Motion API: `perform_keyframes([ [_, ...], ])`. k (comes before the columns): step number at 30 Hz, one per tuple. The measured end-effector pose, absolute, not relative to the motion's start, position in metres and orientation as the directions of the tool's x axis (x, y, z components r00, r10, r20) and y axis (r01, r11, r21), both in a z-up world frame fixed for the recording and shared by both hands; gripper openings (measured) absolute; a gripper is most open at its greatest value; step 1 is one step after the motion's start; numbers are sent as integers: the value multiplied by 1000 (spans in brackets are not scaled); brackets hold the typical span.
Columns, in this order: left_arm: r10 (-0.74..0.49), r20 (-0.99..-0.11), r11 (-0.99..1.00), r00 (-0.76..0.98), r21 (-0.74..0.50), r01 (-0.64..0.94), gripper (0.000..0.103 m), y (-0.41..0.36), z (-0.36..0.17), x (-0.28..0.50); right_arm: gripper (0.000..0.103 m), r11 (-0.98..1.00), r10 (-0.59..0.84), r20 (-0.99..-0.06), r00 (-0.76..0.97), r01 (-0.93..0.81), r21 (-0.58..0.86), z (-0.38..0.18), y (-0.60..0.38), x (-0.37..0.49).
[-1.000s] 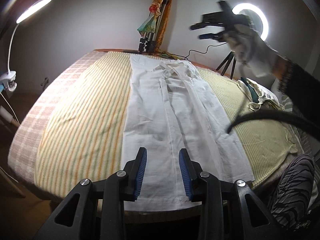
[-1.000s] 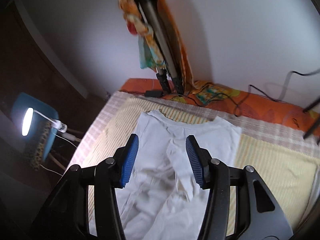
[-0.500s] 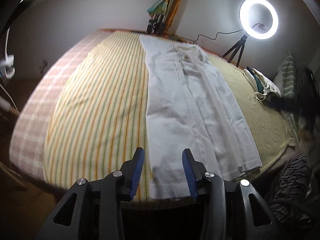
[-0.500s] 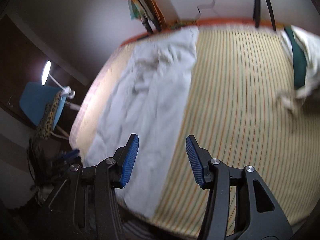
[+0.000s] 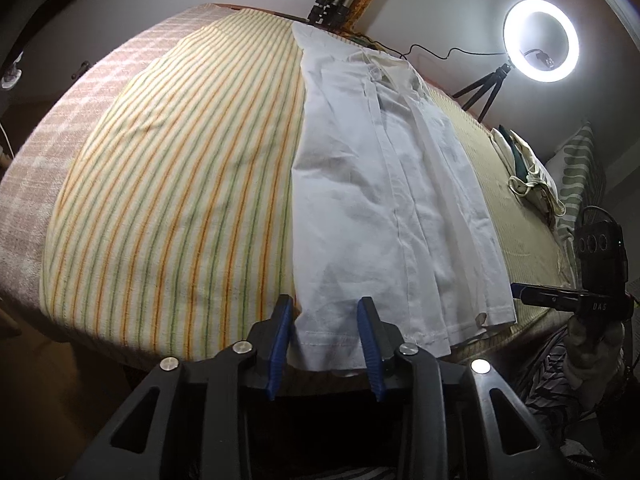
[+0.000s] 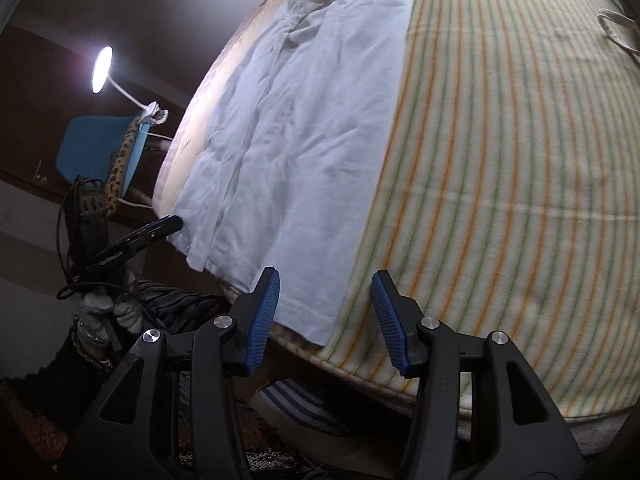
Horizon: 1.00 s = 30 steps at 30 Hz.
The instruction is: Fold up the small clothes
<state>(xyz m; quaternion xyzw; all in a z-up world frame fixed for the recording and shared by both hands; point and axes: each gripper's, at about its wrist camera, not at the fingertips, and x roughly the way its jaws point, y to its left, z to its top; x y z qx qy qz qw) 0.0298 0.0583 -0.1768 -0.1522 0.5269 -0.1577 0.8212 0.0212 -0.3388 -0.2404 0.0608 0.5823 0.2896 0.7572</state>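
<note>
Trousers (image 5: 384,184), white and already doubled lengthwise, lie stretched along the striped bed (image 5: 168,184) in our left wrist view, their long axis running straight away from us: waistband at the far end by the wall, hems at the near edge. Our left gripper (image 5: 325,334) sits right at that near edge, the left-hand hem corner showing between its blue pads. The jaws have just been closing, yet we see a clear gap on both sides of the cloth, so nothing is pinched. Off to the right, the right gripper (image 5: 560,296) pokes in from the side, level with the other hem corner and just clear of it. A ring light (image 5: 541,40) glows behind, and a pile of other clothes (image 5: 528,172) waits on the far right of the bed.

Over to the right wrist view: the trousers (image 6: 304,128) now run away up and to the left, and the right gripper (image 6: 325,320) hangs apart over the near hem corner, its left pad above the white cloth, its right pad above bare stripes. Nothing is held here either. The left gripper (image 6: 160,228) shows at the far hem corner.

So we judge each hand has its own corner, left a touch closer; the hems would travel along that long axis toward the waistband.
</note>
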Motion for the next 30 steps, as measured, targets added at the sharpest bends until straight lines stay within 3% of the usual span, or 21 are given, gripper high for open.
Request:
perform_keyframes([
  [3,-427,-816,901,389,-422,103,18,55,-179,30,17,806,518,-848,111,-394,441,-247,-329,20],
  [5,-435,-812,897,389,-430,105,8,54,-179,30,6,805,518,-849,103,-397,442,-252,-327,19],
  [9,-472,-780,873,411,-478,94,1,55,-167,24,3,780,562,-819,114,-405,478,-234,-335,14],
  [12,-492,-756,857,433,-507,88,0,55,-161,21,3,767,578,-806,130,-424,482,-222,-339,9],
  [18,-484,-781,859,395,-511,42,0,54,-181,23,3,788,555,-827,90,-374,489,-252,-337,13],
  [30,-515,-742,843,428,-530,96,0,50,-142,48,3,716,682,-717,144,-330,614,-224,-350,39],
])
